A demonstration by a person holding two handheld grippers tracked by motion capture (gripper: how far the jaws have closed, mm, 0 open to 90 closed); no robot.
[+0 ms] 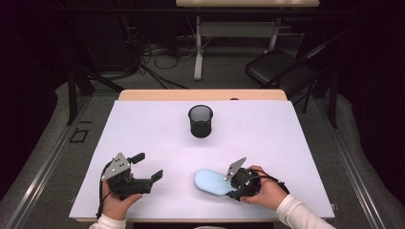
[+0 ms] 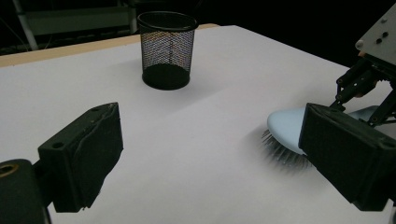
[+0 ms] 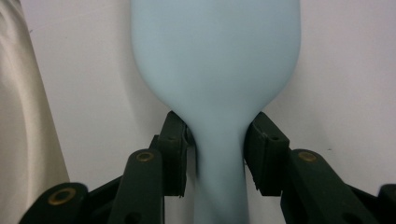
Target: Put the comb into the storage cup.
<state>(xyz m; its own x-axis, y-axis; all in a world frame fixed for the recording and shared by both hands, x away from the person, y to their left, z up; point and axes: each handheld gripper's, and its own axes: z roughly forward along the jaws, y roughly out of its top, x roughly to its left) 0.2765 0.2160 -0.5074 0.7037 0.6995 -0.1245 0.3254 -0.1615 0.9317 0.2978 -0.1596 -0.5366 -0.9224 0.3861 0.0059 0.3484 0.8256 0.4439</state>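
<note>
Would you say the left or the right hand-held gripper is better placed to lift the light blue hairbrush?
Right. The right hand-held gripper already has its jaws on either side of the hairbrush handle, while the left hand-held gripper stands open and apart from it.

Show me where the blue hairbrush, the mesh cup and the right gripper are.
blue hairbrush [image 1: 210,181]: high view, on its smooth back.
mesh cup [image 1: 200,122]: high view, on its outer wall.
right gripper [image 3: 217,154]: right gripper view, midway between its jaws.

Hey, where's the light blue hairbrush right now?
In the high view the hairbrush lies bristles down on the white table, front right, its handle between the right gripper's jaws, nearer than the mesh cup.
</note>
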